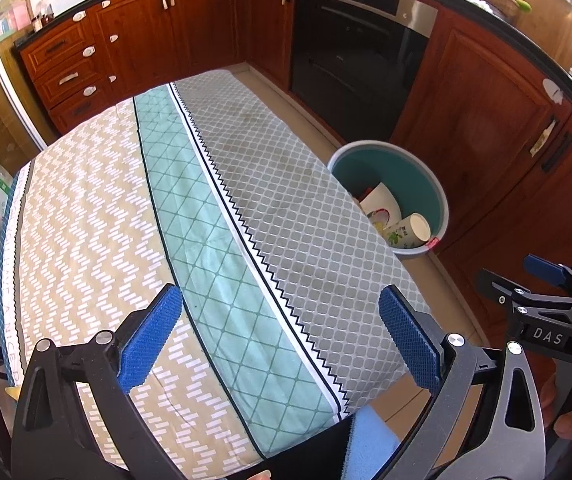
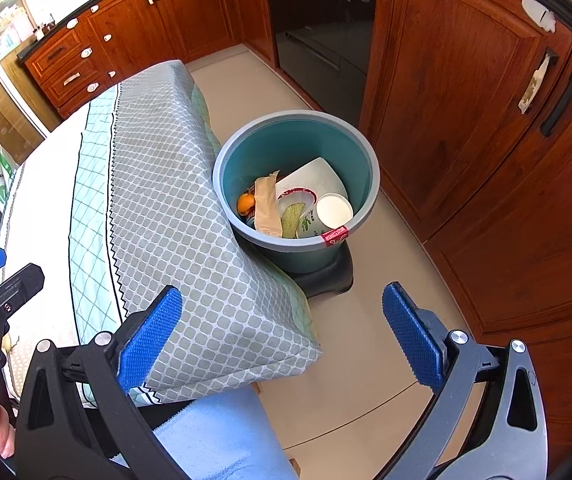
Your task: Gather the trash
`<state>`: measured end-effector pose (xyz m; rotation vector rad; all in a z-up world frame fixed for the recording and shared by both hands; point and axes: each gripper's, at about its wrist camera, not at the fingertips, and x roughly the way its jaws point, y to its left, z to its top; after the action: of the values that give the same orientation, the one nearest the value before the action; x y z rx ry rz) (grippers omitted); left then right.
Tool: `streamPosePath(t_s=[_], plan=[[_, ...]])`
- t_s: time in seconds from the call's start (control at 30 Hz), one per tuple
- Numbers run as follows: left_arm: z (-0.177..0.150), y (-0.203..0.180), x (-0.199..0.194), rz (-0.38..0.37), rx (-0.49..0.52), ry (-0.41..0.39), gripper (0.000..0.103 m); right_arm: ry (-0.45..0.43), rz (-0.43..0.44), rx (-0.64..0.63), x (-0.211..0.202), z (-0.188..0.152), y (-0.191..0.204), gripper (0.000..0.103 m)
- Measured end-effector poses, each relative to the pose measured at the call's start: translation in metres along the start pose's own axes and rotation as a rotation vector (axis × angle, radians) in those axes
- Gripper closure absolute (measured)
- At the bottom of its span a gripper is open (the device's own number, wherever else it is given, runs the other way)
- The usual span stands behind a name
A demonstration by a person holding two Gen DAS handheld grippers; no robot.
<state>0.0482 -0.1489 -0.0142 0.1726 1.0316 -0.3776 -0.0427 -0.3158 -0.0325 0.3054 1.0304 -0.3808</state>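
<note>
With both the left gripper (image 1: 277,344) and right gripper (image 2: 281,340) spread wide and empty, the trash, including a paper cup (image 2: 328,216), already lies inside the round teal plastic bin (image 2: 245,152) beside the patterned tablecloth-covered table (image 1: 125,208), so I judge the best move is to scan the tabletop next to the bin before stopping.

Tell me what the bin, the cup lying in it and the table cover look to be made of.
Bin: likely moulded plastic, a smooth teal wall with a soft sheen. Cup: probably paper, matte white with a printed side and a thin rolled rim. Table cover: woven cloth, matte and printed, folding softly over the edge.
</note>
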Motion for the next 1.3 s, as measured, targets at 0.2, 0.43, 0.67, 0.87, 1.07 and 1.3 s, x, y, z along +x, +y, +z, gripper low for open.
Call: streamPosePath(t_s=[0.2, 0.43, 0.67, 0.87, 1.07, 1.3], plan=[[-0.001, 0.000, 0.005, -0.037, 0.002, 0.025, 0.004, 0.006, -0.002, -0.007, 0.002, 0.001, 0.002, 0.007], [-0.003, 0.001, 0.010, -0.021, -0.016, 0.038, 0.004, 0.004, -0.004, -0.017, 0.002, 0.002, 0.006, 0.007], [-0.004, 0.002, 0.011, -0.007, -0.025, 0.033, 0.004, 0.010, -0.008, -0.020, 0.005, 0.004, 0.008, 0.007], [-0.004, 0.004, 0.012, -0.002, -0.033, 0.034, 0.004, 0.016, -0.012, -0.027, 0.006, 0.004, 0.010, 0.007], [-0.005, 0.006, 0.014, 0.004, -0.039, 0.037, 0.004, 0.019, -0.014, -0.032, 0.008, 0.004, 0.011, 0.007], [-0.005, 0.007, 0.015, 0.010, -0.046, 0.044, 0.004, 0.027, -0.020, -0.033, 0.010, 0.004, 0.011, 0.007]])
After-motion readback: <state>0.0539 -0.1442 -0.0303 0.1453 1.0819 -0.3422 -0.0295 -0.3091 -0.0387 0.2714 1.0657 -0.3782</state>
